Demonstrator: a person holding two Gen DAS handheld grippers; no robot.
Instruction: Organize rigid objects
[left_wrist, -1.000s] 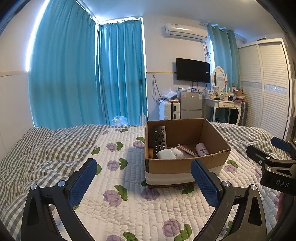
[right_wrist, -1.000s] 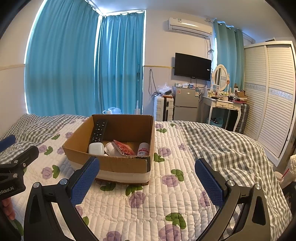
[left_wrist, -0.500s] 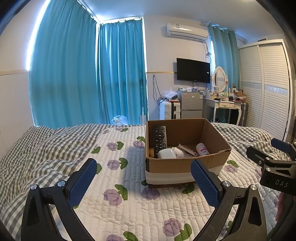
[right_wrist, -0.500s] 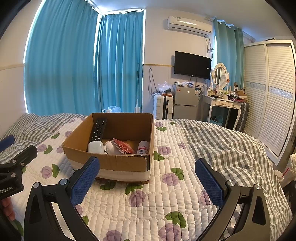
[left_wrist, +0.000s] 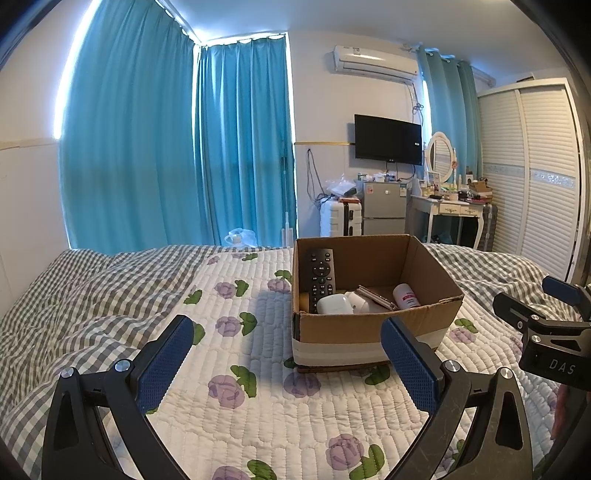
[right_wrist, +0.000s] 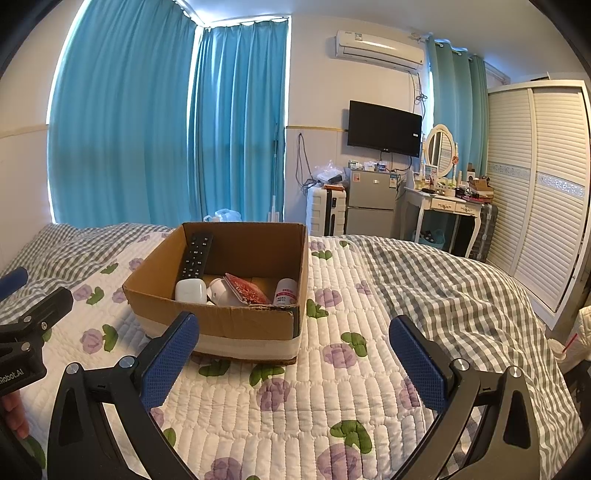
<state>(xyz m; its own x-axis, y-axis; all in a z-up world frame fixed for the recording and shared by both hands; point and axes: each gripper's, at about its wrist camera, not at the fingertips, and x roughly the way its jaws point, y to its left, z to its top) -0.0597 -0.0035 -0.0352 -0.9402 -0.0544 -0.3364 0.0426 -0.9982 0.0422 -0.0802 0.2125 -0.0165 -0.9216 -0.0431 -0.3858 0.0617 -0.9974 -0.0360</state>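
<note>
Cardboard box sits on the bed, just ahead of both sets of jaws. It's fwd and to the right of the left gripper, fwd and to the left of the right gripper, so it ends up between the two.

Box is open-topped w/ stuff already inside: black remote leaning against the back-left wall, white case at the front, small white bottle w/ pink label toward the right, flat red packet propped mid-box. Looks like everything's been gathered into one container, prob. the whole point of the tidy-up. Leaning the remote likely saves floor space in the box.

No loose items on the quilt near either gripper, so my guess is the sorting is nearly done or they're about to rearrange inside the box.

Pose: both grippers held low over the quilt, pointing fwd, roughly level, side by side. Each shows at the edge of the other's view. Both jaws spread wide, blue pads well apart, nothing gripped in either. Neither touches the box.
</note>
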